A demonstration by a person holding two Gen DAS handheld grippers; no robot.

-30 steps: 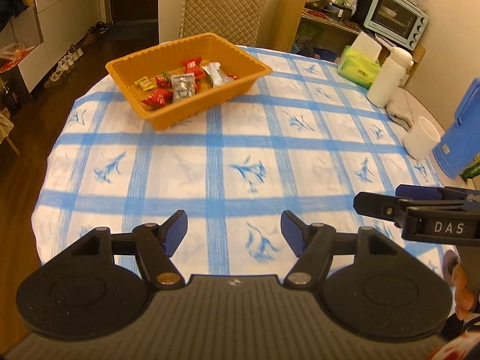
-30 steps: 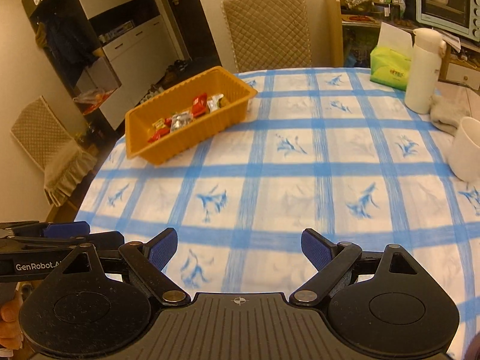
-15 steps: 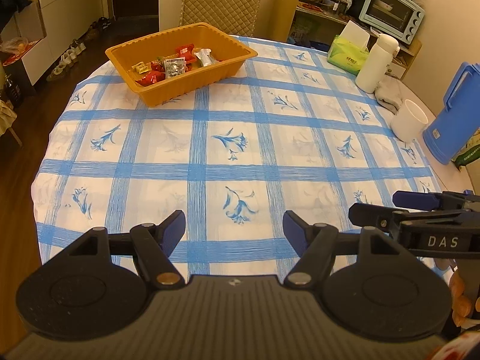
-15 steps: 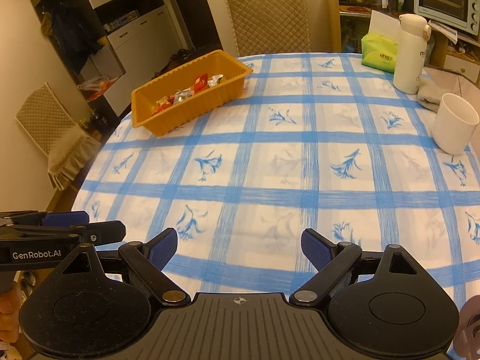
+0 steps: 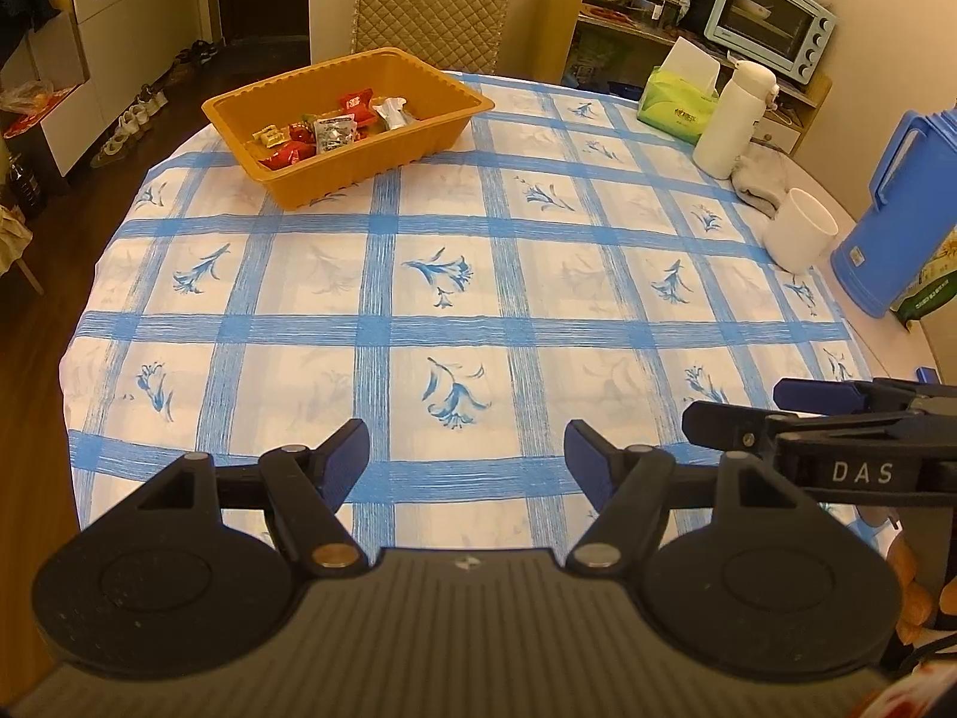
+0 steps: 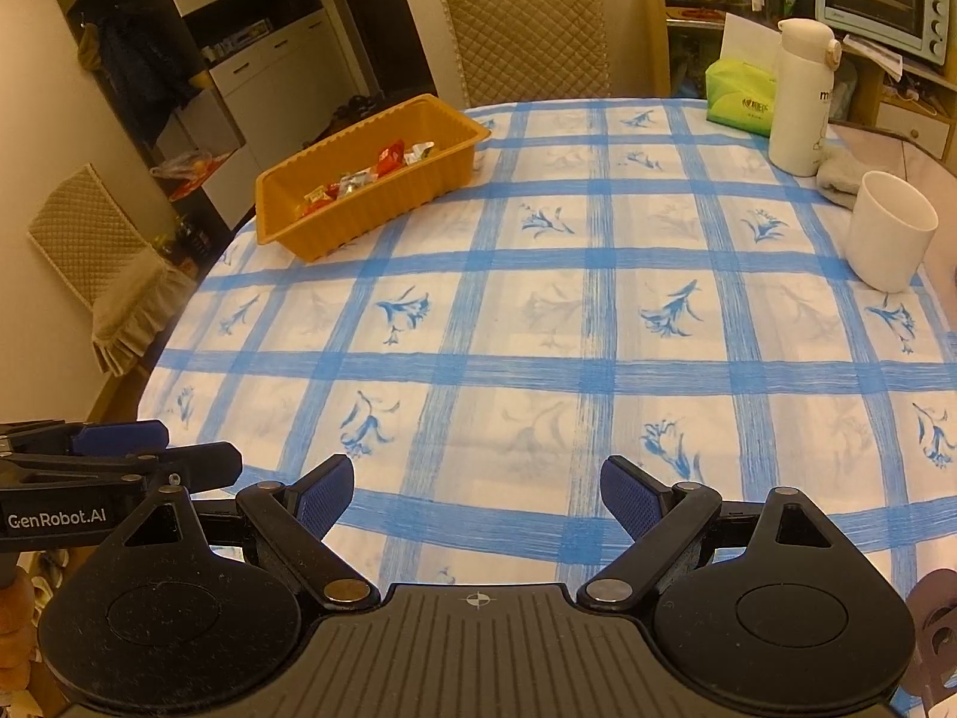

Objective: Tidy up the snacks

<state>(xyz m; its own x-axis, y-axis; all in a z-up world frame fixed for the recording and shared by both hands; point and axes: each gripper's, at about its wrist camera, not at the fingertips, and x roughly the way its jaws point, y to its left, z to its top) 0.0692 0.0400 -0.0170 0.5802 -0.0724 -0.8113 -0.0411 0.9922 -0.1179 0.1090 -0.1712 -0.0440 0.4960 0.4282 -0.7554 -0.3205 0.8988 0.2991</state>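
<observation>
An orange tray (image 5: 418, 146) stands at the far left of the round table and holds several wrapped snacks (image 5: 326, 130), red, silver and yellow. It also shows in the right wrist view (image 6: 383, 203) with the snacks (image 6: 365, 173) inside. My left gripper (image 5: 468, 449) is open and empty, low over the near table edge, far from the tray. My right gripper (image 6: 477, 487) is open and empty, also over the near edge. Each gripper shows at the side of the other's view.
The table has a blue checked cloth (image 5: 466, 275). At the right stand a white mug (image 5: 800, 230), a white flask (image 5: 733, 119), a green tissue pack (image 5: 676, 105), a grey cloth (image 5: 759, 179) and a blue jug (image 5: 897, 221). A quilted chair (image 5: 430, 0) stands behind the table.
Both grippers have drawn back from the tray toward the near table edge and risen. More of the table shows now. Both stay open and empty.
</observation>
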